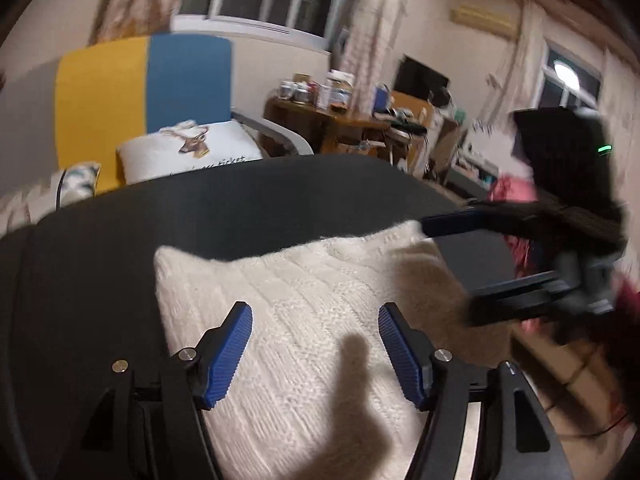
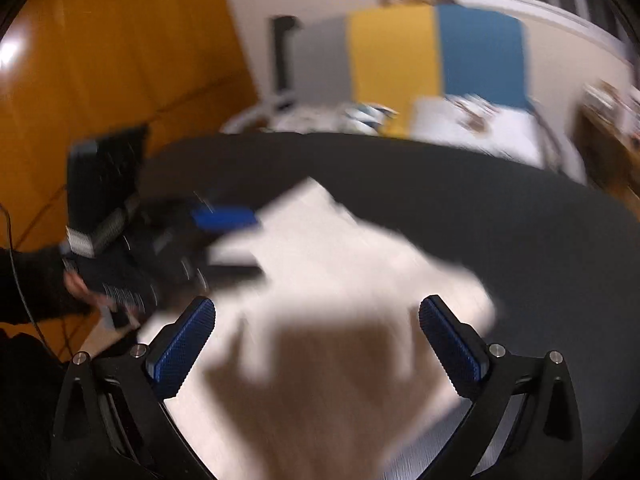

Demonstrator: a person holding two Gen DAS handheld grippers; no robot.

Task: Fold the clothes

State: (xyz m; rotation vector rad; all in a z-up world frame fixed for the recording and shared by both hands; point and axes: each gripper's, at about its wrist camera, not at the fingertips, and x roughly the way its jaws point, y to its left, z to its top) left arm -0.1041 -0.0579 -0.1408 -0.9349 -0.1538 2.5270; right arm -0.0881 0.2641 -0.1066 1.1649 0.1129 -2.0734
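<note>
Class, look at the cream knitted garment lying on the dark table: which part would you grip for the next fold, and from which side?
Probably the far left corner of the cream knitted garment: it lies flat and exposed on the dark table. The open left gripper could come in from the near side, low along the knit.

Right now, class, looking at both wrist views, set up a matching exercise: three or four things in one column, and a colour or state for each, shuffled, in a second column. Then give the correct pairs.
Column 1
1. knitted sweater
2. table top
3. left gripper
4. deer-print cushion

Column 2
A. dark, carrying the garment
B. white with an animal head, on the seat behind the table
C. cream, lying folded on the table
D. open, blue pads apart above the knit

Pairs: 1-C, 2-A, 3-D, 4-B
</note>
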